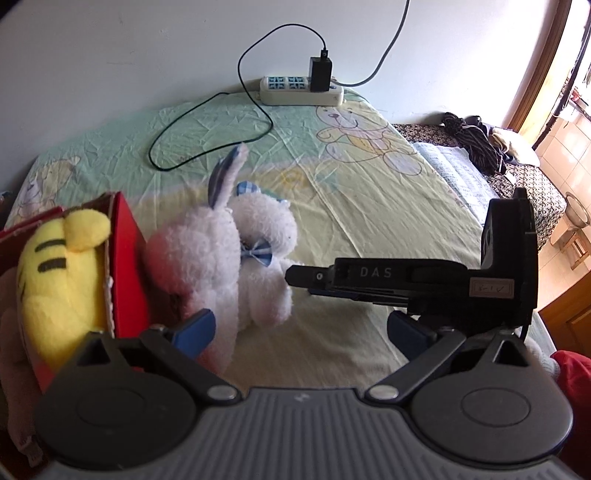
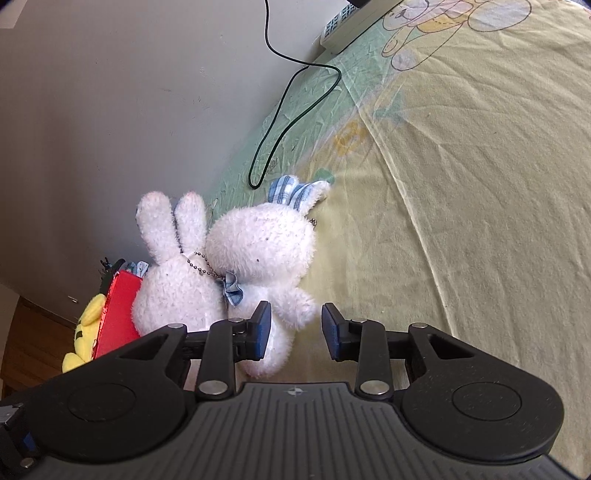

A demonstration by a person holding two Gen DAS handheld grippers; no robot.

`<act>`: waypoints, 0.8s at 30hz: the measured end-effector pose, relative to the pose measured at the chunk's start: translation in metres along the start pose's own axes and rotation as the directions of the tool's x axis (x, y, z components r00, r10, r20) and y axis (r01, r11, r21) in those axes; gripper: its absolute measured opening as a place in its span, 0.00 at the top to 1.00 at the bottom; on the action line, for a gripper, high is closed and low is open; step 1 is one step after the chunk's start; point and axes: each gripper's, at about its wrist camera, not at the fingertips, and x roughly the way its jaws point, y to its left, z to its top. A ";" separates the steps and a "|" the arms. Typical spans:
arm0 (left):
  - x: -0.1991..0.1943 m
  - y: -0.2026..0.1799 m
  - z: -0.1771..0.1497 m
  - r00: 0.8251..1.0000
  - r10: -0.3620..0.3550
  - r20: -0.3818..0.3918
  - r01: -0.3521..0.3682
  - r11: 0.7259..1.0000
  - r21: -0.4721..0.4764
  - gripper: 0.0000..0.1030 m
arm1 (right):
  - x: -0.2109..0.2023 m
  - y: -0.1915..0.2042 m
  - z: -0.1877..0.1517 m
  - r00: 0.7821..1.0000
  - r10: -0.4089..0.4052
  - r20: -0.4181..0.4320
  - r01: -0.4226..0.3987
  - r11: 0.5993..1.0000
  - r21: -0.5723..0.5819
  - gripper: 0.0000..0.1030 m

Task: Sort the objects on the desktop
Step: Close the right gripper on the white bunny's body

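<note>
Two white plush rabbits lie side by side on the yellow-green sheet (image 1: 369,206). The one with a blue checked bow (image 1: 266,236) (image 2: 262,251) is nearest my right gripper (image 2: 295,330). That gripper is open, and the rabbit's paw and leg sit between its blue pads (image 2: 260,330). The plainer rabbit (image 1: 192,258) (image 2: 173,280) leans on a red box (image 1: 127,266) (image 2: 118,317) that holds a yellow striped plush (image 1: 55,280) (image 2: 85,332). My left gripper (image 1: 301,328) is open above bare sheet, its left pad beside the plainer rabbit. The right gripper (image 1: 295,277) reaches in from the right.
A white power strip (image 1: 301,90) (image 2: 347,26) with a black charger and looping black cable (image 1: 207,129) lies by the wall at the far edge. Right of the sheet a second bed (image 1: 517,173) holds piled clothes. A red sleeve (image 1: 576,373) shows at lower right.
</note>
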 end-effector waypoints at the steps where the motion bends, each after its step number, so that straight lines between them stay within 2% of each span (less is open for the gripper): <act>1: 0.001 0.000 0.001 1.000 0.000 0.000 0.000 1.000 0.001 0.03 | 0.002 -0.001 0.000 1.000 0.011 0.001 -0.011 1.000 0.007 0.69; 2: 0.001 0.000 0.001 1.000 0.001 0.001 -0.001 1.000 0.001 0.03 | 0.005 -0.001 0.001 1.000 0.019 -0.008 -0.019 1.000 0.007 0.69; 4: 0.002 -0.001 0.001 1.000 0.004 0.001 -0.004 1.000 0.004 0.03 | 0.008 0.001 0.001 0.999 0.039 -0.018 -0.039 0.999 -0.007 0.88; 11: 0.001 0.001 0.002 1.000 -0.006 -0.003 0.006 1.000 -0.005 0.02 | -0.009 -0.001 0.002 0.999 0.043 0.001 -0.043 0.999 0.012 0.92; 17: -0.006 0.001 -0.001 0.999 -0.039 0.005 0.040 0.999 -0.025 0.02 | -0.048 -0.002 0.000 0.998 0.029 0.052 -0.030 0.999 0.015 0.92; 22: -0.012 -0.003 -0.006 0.996 -0.087 0.011 0.087 0.996 -0.029 0.02 | -0.086 -0.005 -0.010 0.997 -0.004 0.075 0.002 1.000 0.023 0.92; 24: -0.011 -0.005 -0.009 0.991 -0.135 -0.002 0.135 0.990 -0.040 0.02 | -0.100 -0.006 -0.019 0.997 -0.028 0.074 0.028 1.000 0.011 0.92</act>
